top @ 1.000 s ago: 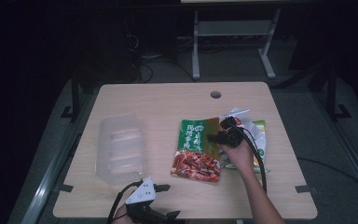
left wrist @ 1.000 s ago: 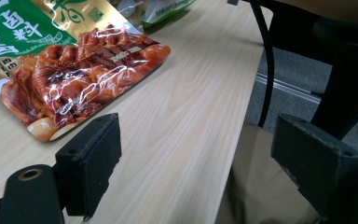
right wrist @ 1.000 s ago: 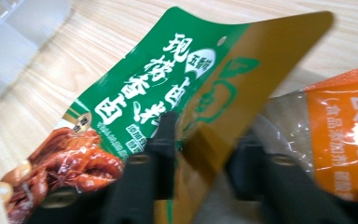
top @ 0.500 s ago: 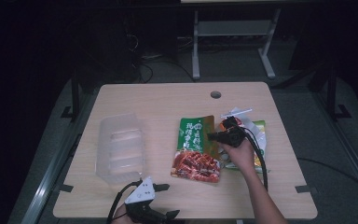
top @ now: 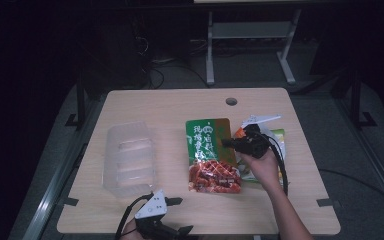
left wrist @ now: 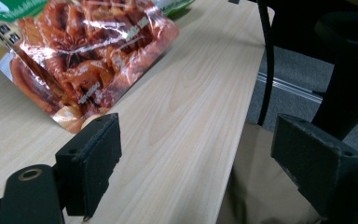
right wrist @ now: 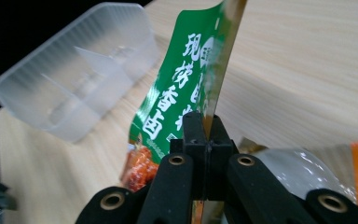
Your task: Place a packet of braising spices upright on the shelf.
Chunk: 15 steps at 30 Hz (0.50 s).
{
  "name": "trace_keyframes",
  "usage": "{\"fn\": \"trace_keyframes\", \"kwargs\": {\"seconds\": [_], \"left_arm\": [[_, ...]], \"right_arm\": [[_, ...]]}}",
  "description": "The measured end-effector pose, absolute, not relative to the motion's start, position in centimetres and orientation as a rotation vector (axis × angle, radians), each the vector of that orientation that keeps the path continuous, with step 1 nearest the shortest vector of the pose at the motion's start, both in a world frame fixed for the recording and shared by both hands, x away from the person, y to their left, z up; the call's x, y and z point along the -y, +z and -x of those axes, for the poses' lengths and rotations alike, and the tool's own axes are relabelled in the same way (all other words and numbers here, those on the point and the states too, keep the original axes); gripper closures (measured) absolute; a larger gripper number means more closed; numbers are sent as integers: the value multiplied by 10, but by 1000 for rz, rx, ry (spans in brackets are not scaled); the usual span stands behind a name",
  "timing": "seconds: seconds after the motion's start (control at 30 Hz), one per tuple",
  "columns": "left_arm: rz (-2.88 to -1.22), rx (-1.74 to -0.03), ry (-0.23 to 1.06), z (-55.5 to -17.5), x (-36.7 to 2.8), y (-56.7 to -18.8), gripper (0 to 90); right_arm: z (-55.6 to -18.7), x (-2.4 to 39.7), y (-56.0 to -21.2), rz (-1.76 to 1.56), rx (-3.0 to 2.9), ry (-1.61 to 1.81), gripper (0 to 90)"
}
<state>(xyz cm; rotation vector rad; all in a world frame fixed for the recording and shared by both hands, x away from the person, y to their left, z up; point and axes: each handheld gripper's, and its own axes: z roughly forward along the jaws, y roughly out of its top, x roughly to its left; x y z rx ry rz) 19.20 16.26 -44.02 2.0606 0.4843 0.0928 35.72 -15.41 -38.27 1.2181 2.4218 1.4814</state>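
Right hand-held gripper (right wrist: pixel 204 128) pinching snack packet (right wrist: pixel 186 74) edge

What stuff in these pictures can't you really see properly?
- Second packet: high view, mostly covered by the right tongs and the hand; its print is unreadable.
- Green snack bag: right tongs view, lower part hidden behind the shut tongs.
- Clear plastic tray: right tongs view, blurred, contents unclear.
- Left tongs: high view, cut off by the bottom edge.
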Motion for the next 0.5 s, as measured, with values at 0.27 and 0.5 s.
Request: {"fn": "trace_keyframes", "kwargs": {"seconds": [0.27, 0.5], "left_arm": [[-2059, -477, 92, -191, -162, -441, 157], [-2070, -474, 93, -191, -162, -440, 157]], "right_arm": [[-342, 144, -354, -1088, -2428, 1529, 899], [-336, 137, -341, -1036, -2436, 1557, 899]]}}
